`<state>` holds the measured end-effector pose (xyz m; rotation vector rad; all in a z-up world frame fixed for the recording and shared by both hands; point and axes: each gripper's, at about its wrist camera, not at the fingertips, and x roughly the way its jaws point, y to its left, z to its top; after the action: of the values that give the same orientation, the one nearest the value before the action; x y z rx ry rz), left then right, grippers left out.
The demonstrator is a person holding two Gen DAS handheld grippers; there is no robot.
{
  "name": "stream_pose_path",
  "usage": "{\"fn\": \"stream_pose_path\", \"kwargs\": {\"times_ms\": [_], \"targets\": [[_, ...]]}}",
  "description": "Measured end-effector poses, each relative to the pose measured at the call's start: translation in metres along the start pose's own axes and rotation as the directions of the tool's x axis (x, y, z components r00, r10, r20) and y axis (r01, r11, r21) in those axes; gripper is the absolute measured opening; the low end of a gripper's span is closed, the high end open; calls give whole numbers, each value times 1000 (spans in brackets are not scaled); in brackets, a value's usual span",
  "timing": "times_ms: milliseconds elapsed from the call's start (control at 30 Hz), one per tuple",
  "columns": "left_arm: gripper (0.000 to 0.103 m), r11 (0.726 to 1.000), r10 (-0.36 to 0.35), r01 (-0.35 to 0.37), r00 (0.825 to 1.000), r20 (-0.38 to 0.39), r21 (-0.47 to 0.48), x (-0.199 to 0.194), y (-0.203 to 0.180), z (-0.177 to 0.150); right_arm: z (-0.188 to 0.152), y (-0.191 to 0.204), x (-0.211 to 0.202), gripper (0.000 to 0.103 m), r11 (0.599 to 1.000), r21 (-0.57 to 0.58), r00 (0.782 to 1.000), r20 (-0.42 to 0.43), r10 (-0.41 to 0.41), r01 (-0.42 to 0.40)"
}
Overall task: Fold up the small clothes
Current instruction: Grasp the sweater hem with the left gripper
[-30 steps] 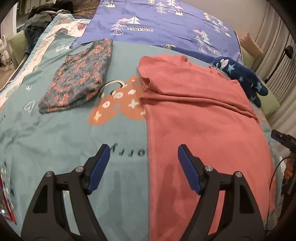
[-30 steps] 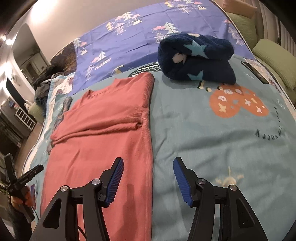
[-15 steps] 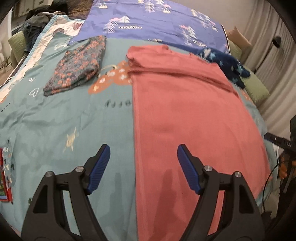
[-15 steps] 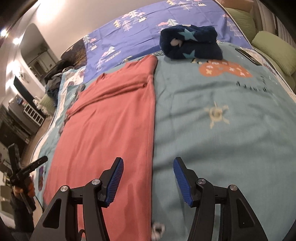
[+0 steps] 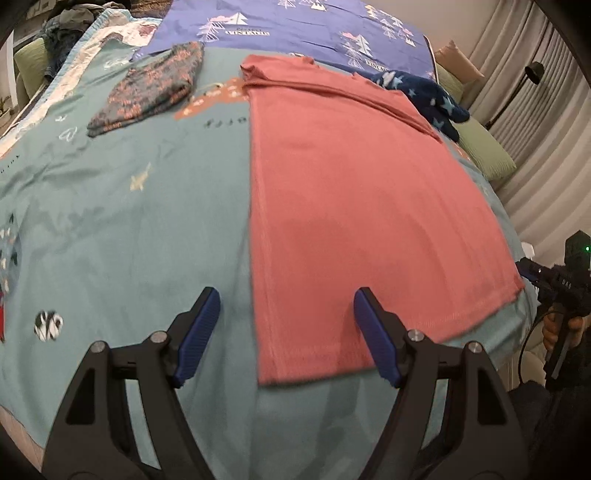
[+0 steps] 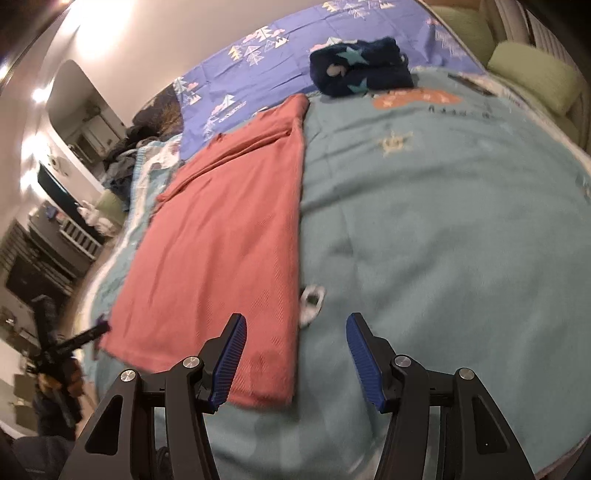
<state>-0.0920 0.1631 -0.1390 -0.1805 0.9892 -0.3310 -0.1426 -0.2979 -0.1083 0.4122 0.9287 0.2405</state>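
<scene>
Left tongs: my left gripper (image 5: pixel 286 336) hangs over the near left corner of the garment with its blue-padded jaws spread wide, holding nothing.
Right tongs: my right gripper (image 6: pixel 295 357) is likewise spread wide and empty, above the near right corner; I also see it at the right edge of the left view (image 5: pixel 554 280).
Garment: the salmon-pink ribbed knit top (image 5: pixel 354 206) lies flat on the teal printed bedspread (image 5: pixel 122 229), its hem towards me, with a fold across the far end.
Garment, right view: the same top (image 6: pixel 221 240) runs away from me, its right edge straight.
Other clothes: a folded grey floral piece (image 5: pixel 147 90) sits to the far left, apart from the top.
Far right: a navy star-patterned fleece bundle (image 6: pixel 360 68) rests near the top's far corner.
Beyond: a purple tree-print sheet (image 5: pixel 295 29).
</scene>
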Motion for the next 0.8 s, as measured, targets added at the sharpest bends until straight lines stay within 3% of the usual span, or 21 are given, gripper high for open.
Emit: {"fn": "stream_pose_path", "kwargs": {"times_ms": [433, 533, 600, 667, 800], "targets": [[73, 996, -70, 71, 997, 22, -54, -8, 6, -21, -16, 0, 5, 57, 991, 23, 990, -57, 132, -131], [61, 995, -80, 82, 996, 25, -62, -7, 9, -19, -13, -4, 10, 57, 985, 50, 984, -62, 168, -165], [42, 992, -99, 101, 995, 29, -78, -8, 12, -16, -10, -7, 13, 57, 981, 68, 980, -65, 189, -184], [30, 989, -115, 117, 993, 28, -94, -7, 14, -15, -8, -6, 16, 57, 980, 71, 979, -73, 191, -186], [14, 987, -132, 134, 991, 34, -84, -9, 11, -15, -6, 0, 20, 52, 982, 46, 978, -89, 188, -184]]}}
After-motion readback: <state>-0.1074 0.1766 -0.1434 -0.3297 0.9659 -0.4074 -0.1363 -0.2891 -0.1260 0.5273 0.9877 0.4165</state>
